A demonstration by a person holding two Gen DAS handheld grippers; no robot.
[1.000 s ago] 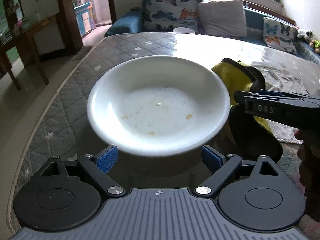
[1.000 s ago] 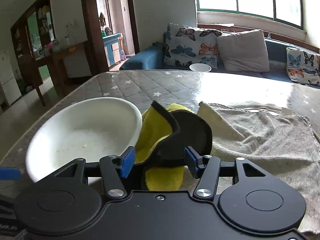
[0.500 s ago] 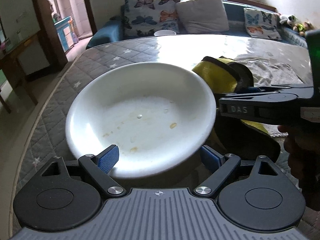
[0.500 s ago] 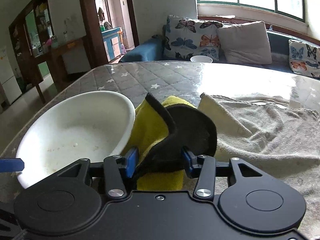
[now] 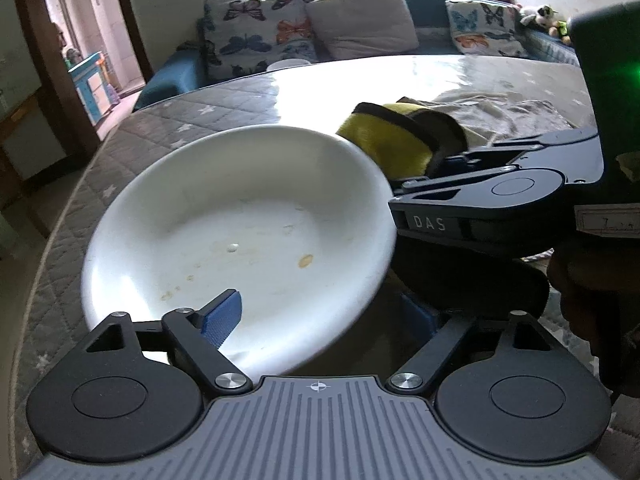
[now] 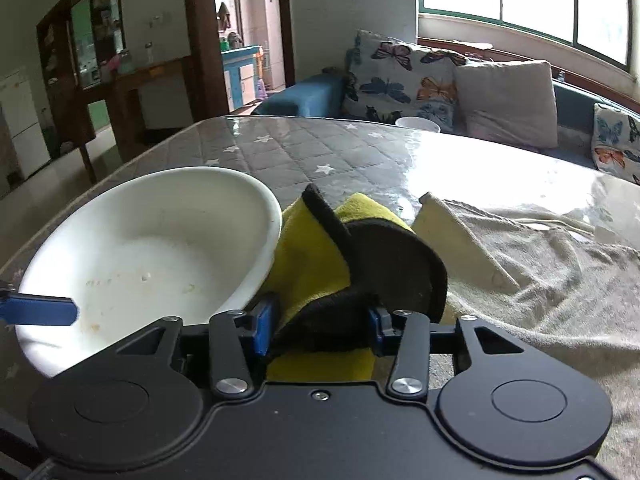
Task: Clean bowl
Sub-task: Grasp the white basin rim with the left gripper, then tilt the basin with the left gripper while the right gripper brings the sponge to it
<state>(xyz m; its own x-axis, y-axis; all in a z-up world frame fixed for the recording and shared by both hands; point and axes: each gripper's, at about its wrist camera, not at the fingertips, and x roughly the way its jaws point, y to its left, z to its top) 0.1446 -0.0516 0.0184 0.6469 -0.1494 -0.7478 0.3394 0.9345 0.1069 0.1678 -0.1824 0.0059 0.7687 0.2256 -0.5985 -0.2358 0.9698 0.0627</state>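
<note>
Change since a second ago: the white bowl (image 5: 240,240) has tipped, its right rim now raised and its left rim low, and it has come nearer your left gripper (image 5: 320,320), while your right gripper (image 6: 320,326) has closed in until its yellow-and-black cleaning cloth (image 6: 344,264) meets the bowl's rim. Item one, the bowl: shallow, white, held off the quilted grey star-print table cover (image 5: 132,136); brownish specks and smears lie across its inner floor. Item two, your left gripper: its left blue pad (image 5: 222,318) lies over the inside of the near rim, its right pad sits under the bowl, largely hidden; the jaws stand clamped on that rim. Item three, your right gripper: jaws clenched on the folded cloth, blue pads pressing it from both sides; in the left wrist view it appears at the right edge, black, lettered "DAS" (image 5: 480,200). Item four, the cloth: yellow face with black trim, bunched upright, touching the bowl's right outer edge (image 6: 272,240). Item five, a beige-grey towel (image 6: 540,264), crumpled on the table to the right of the cloth. Item six, a small white cup (image 6: 418,124) at the far table edge. Item seven, a blue sofa with butterfly-print cushions (image 6: 396,80) and a plain grey cushion (image 6: 506,102), beyond the table.
</note>
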